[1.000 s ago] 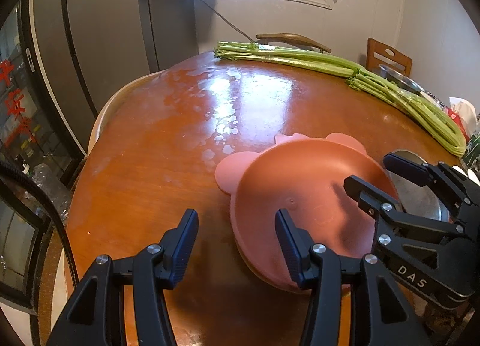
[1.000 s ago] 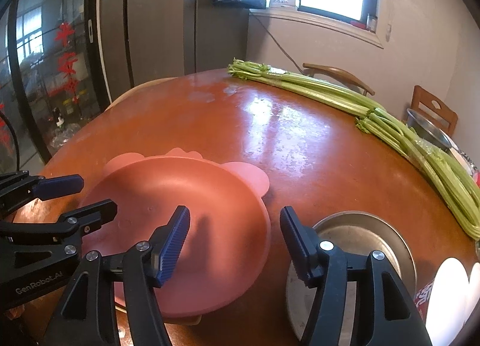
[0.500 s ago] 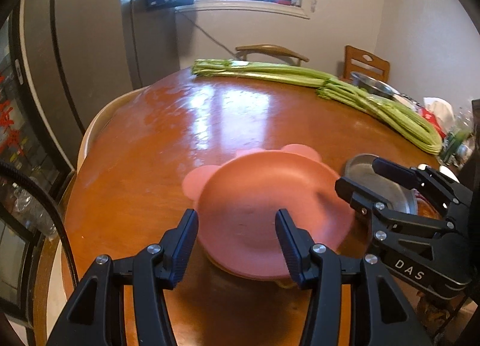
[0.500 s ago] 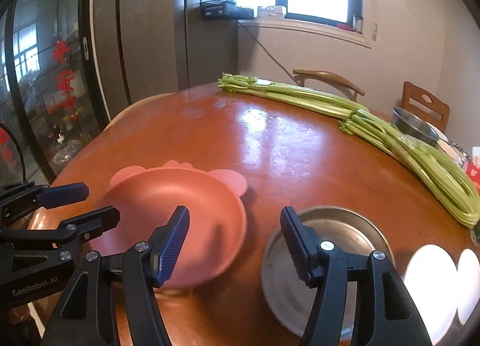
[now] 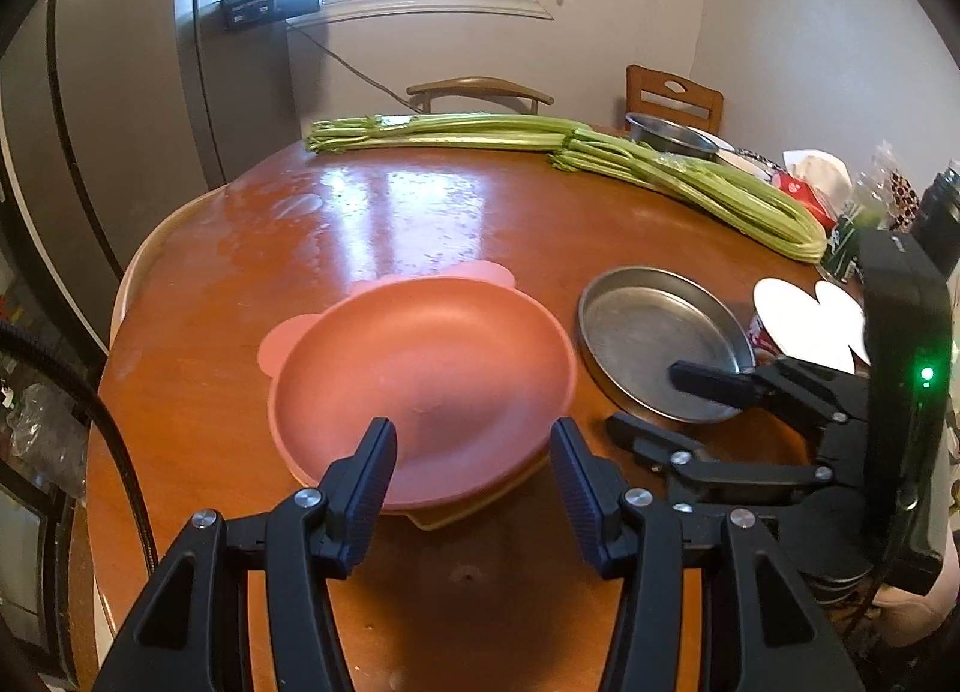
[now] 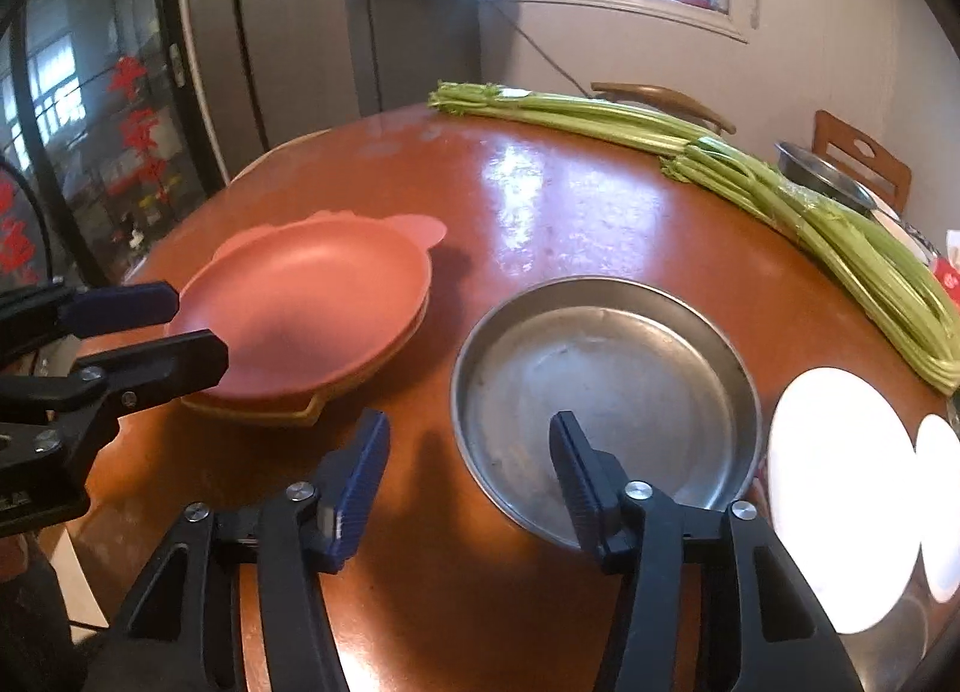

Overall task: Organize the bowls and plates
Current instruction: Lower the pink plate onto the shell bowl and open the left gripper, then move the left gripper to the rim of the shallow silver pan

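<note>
No brand, number or label can be read in either view. In the right wrist view, red paper-cut characters [image 6: 139, 119] hang on the glass door at the left of the frame, too blurred to make out. A red package [image 5: 798, 194] with white marks sits at the right of the left wrist view; its print is illegible.

Matt pink plate [image 5: 420, 368], dull metal pan [image 5: 654, 332], glossy wooden table [image 5: 456, 212].

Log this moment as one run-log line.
left gripper: open, over pink plate | right gripper: open, at metal pan rim | pink plate: stacked on yellow dish
</note>
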The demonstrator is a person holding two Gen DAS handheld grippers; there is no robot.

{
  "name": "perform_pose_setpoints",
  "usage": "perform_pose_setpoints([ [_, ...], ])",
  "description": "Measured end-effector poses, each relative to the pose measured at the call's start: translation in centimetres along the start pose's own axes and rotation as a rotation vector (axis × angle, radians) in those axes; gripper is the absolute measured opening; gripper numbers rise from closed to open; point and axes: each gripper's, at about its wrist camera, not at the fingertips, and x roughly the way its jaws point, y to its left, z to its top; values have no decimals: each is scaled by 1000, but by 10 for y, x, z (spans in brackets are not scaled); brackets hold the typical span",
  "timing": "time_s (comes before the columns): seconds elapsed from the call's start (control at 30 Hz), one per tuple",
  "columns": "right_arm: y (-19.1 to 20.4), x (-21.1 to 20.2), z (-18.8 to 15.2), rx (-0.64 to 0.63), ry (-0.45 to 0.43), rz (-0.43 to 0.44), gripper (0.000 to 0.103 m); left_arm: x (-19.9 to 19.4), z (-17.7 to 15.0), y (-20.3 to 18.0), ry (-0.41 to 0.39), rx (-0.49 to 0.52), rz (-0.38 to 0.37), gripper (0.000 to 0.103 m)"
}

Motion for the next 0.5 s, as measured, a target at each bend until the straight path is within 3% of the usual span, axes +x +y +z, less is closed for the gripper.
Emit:
perform_pose_setpoints([
  [0.5, 26, -17, -35, -117, 43, 105, 50, 6, -13, -30, 41, 58, -33, 53],
])
